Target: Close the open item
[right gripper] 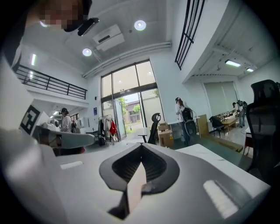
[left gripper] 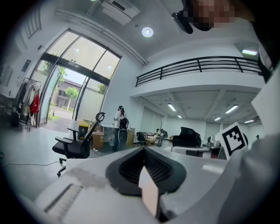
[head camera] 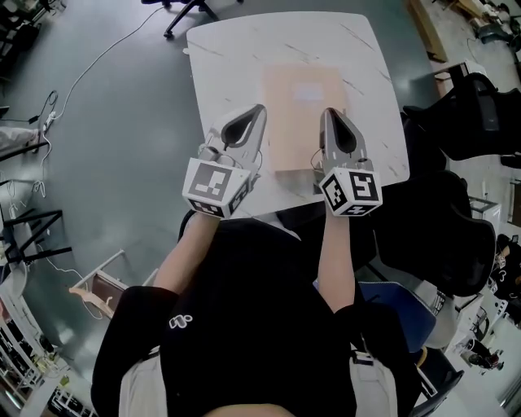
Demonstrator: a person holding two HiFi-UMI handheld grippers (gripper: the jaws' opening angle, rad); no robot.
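Observation:
On the white marble table [head camera: 220,73] lies a flat pale beige item [head camera: 297,122]; its top is flat and bears a faint light label. Both grippers hang above the table's near edge and point away from me, roughly level. My left gripper [head camera: 259,108] is over the item's left edge, with its jaws together and nothing between them. My right gripper [head camera: 327,112], jaws likewise together and empty, is over the item's right part. The left gripper view shows my left gripper [left gripper: 143,149] against the room only, and the right gripper view shows my right gripper [right gripper: 141,146] the same way; neither shows the table.
Black office chairs [head camera: 456,122] stand close to the table's right side. A chair base [head camera: 183,12] is at the far end. A blue bin [head camera: 399,313] sits at my right. A cable [head camera: 98,61] runs across the grey floor on the left.

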